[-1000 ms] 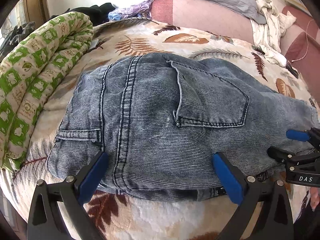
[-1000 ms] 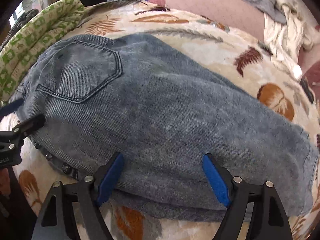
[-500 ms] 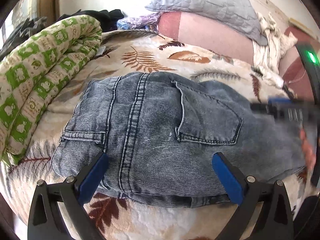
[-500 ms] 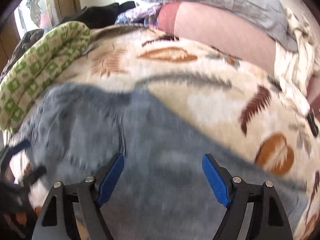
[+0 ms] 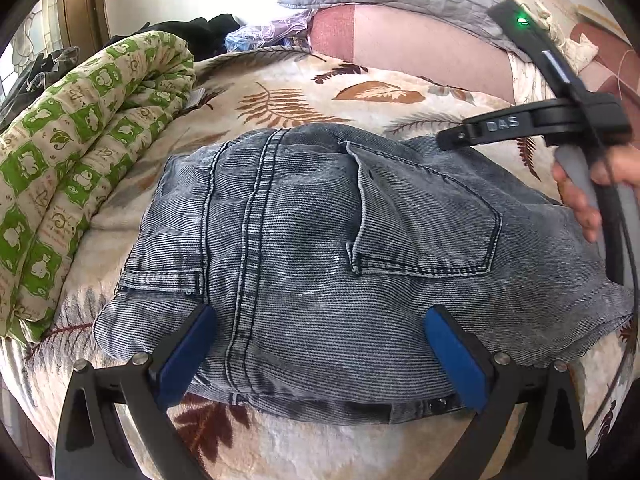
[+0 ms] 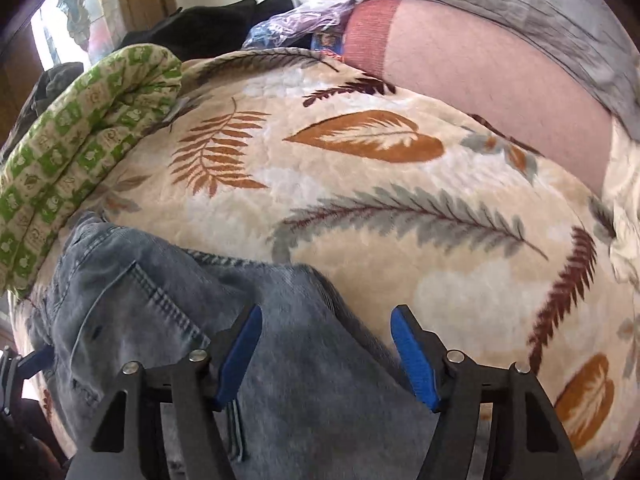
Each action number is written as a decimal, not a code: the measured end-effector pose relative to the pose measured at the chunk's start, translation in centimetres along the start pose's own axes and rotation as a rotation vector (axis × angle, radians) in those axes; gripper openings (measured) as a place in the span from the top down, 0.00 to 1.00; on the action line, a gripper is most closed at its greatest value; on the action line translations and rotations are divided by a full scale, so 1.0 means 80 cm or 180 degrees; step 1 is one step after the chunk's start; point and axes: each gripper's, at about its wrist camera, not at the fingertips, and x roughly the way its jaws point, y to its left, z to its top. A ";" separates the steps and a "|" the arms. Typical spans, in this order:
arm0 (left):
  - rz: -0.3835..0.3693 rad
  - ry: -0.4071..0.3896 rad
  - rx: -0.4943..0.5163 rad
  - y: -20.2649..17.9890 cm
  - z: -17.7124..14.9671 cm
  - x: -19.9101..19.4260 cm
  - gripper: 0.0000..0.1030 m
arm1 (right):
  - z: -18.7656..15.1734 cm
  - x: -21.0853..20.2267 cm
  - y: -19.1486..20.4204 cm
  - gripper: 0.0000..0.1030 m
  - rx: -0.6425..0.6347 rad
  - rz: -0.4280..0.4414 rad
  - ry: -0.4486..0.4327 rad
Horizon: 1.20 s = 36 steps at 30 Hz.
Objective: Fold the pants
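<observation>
Right claw [image 6: 324, 354] closing above faded, ribbed grey-blue folded pants [image 6: 280, 380].

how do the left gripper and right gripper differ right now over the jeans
The left gripper has its blue pads set wide, spanning the jeans' waist end near the center seam; the right gripper stands narrower, its jaws closing, above the jeans' far edge by the leaf-print blanket. The left view is sharp, the right view blurred. Both point down at the denim, pads not pressing on cloth.
</observation>
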 end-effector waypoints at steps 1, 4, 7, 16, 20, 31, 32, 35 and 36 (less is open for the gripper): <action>-0.0006 -0.0001 0.0001 0.001 0.000 0.000 0.00 | 0.004 0.004 0.001 0.38 -0.0020 0.0018 0.0017; -0.0001 0.0000 0.0045 -0.001 0.000 0.001 0.00 | 0.012 0.021 0.004 0.47 -0.0128 -0.0012 0.0134; 0.0009 -0.0005 0.0106 -0.002 -0.001 0.001 0.01 | 0.015 0.034 0.005 0.57 -0.0173 0.0038 0.0264; -0.0024 -0.0016 0.0090 0.000 0.000 -0.003 0.01 | 0.019 0.029 0.016 0.94 -0.0374 0.0011 0.0239; 0.0001 -0.0055 0.0106 -0.001 0.001 -0.007 0.01 | 0.027 0.027 0.017 0.95 -0.0345 -0.0060 0.0193; 0.0104 -0.0001 0.0300 -0.013 0.000 0.001 0.01 | 0.024 0.052 0.003 0.95 -0.0035 0.0038 0.0246; 0.0088 0.0008 0.0278 -0.011 0.000 0.002 0.01 | 0.024 0.050 0.002 0.95 -0.0009 0.0061 0.0242; 0.0116 -0.0003 0.0284 -0.012 0.001 0.004 0.01 | 0.022 0.040 -0.002 0.92 0.0117 0.0154 0.0210; 0.0124 -0.0009 0.0284 -0.013 0.001 0.004 0.01 | 0.021 0.033 -0.002 0.92 0.0136 0.0168 0.0159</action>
